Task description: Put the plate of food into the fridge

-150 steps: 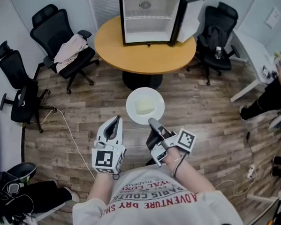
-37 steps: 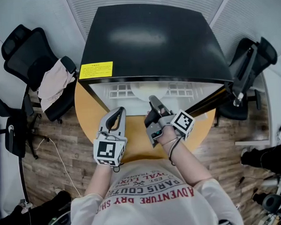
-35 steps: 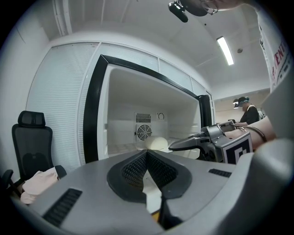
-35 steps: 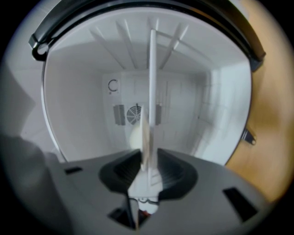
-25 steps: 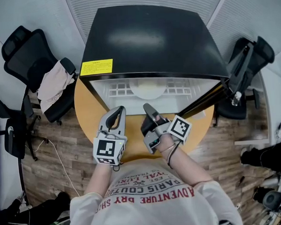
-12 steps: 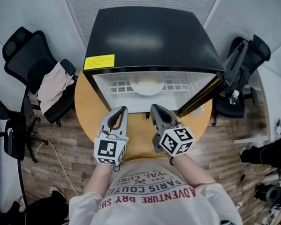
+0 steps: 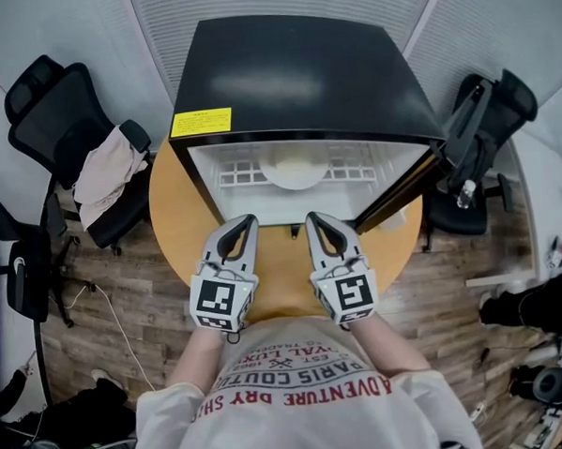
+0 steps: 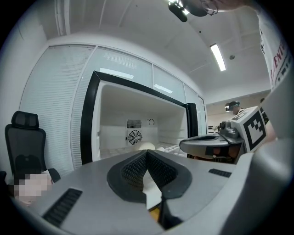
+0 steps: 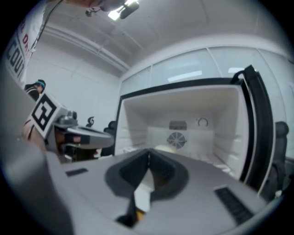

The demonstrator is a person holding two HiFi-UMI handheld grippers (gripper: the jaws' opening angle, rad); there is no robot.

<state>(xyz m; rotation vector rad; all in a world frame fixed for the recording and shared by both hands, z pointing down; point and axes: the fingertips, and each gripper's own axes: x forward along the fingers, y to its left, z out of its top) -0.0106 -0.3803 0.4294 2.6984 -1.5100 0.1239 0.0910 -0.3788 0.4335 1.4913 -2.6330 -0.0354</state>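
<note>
**Plate of food (image 7: 295, 166) sits inside the fridge (image 7: 301, 77); door not yet shut**

At the far left a black chair (image 7: 90, 172) draped with pale cloth stands beside the round wooden counter (image 7: 173, 224) that carries the fridge. The left tongs (image 7: 246, 223) hover over the counter just in front of the fridge mouth, jaws pressed together with nothing between them. Straight ahead, the plate of food rests on the white wire shelf (image 7: 236, 179), toward the back and well apart from both tongs. The right tongs (image 7: 315, 219) hang level with the left, likewise closed and empty. At the right the fridge door (image 7: 406, 189) stands swung wide open.

Judging from this, the placing step looks finished and only the closing is left. That calls for one of the tongs, most likely the right, to reach out to the door's free edge and push it round until it meets the fridge front, without jolting the fridge on the counter.
</note>
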